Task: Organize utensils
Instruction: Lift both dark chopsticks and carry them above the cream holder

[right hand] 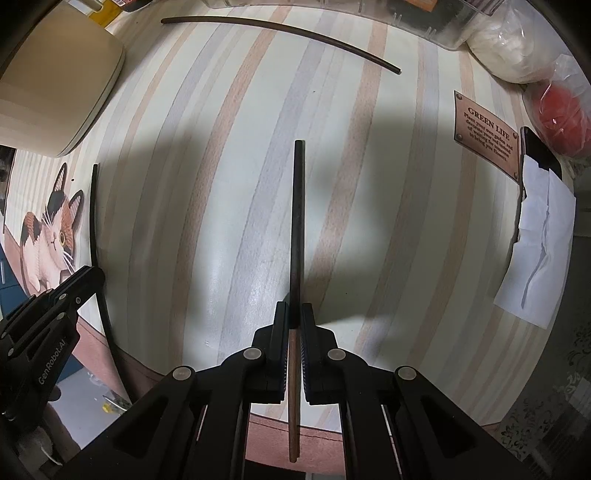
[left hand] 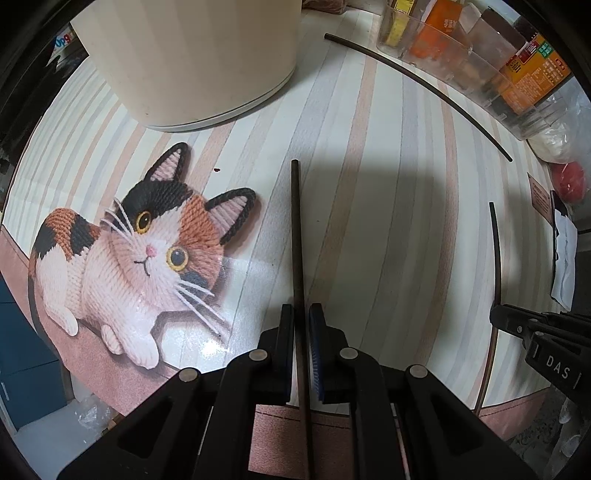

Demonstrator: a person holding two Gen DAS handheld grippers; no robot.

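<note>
Left wrist view: left gripper (left hand: 301,317) clamped on a dark chopstick (left hand: 295,229) that runs straight ahead between the jaws. Right gripper (left hand: 496,317), off to the right, reads "DAS".

Right wrist view: right gripper (right hand: 294,314) clamped on another chopstick (right hand: 297,221). Left gripper (right hand: 96,273) reads "GenRobot.AI". Plaque (right hand: 487,130) ahead-right: "GREEN LIFE". Loose chopstick (right hand: 280,29) far ahead on the tablecloth (right hand: 229,147).

Three dark, slender chopsticks: one (left hand: 296,236) at frame centre, one (right hand: 297,221) likewise centred, a third (left hand: 417,79) lying flat upper right.
</note>
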